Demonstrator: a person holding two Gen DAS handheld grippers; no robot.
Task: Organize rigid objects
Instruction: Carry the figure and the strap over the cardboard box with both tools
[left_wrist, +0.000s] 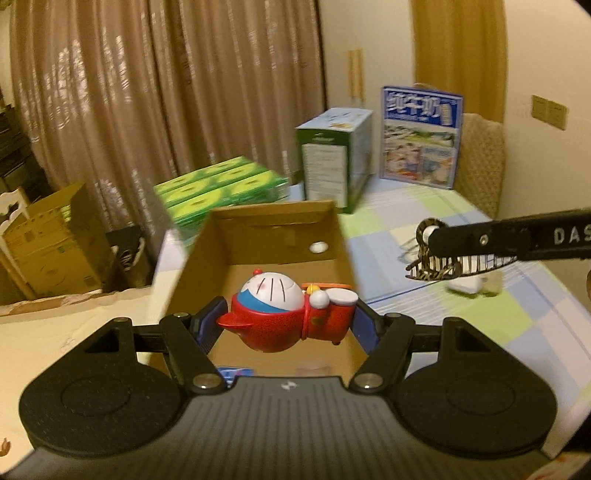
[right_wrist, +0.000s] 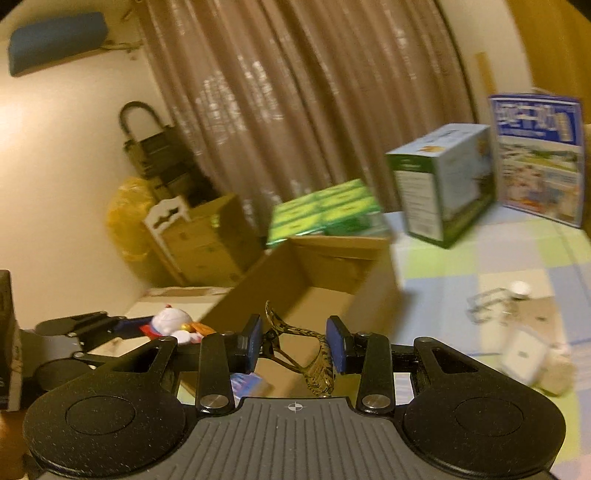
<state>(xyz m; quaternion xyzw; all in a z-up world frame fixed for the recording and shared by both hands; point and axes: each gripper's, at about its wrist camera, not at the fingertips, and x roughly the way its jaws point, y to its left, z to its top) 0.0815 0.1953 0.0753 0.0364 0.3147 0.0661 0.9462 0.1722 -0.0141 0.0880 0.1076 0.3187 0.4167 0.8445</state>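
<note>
Left hand-held gripper (left_wrist: 288, 325) pinches the red-and-white plastic cat figurine (left_wrist: 286, 314) over the open brown cardboard box (left_wrist: 258, 229); right hand-held gripper (right_wrist: 294, 345) clamps the tortoiseshell claw hair clip (right_wrist: 306, 350), both probably heading into it.

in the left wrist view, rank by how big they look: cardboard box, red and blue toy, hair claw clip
1. cardboard box
2. red and blue toy, though it sits nearest the camera
3. hair claw clip

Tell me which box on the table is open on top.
The plain brown cardboard box in front of the hand-held grippers; the green boxes and the two printed cartons behind it are closed.
</note>
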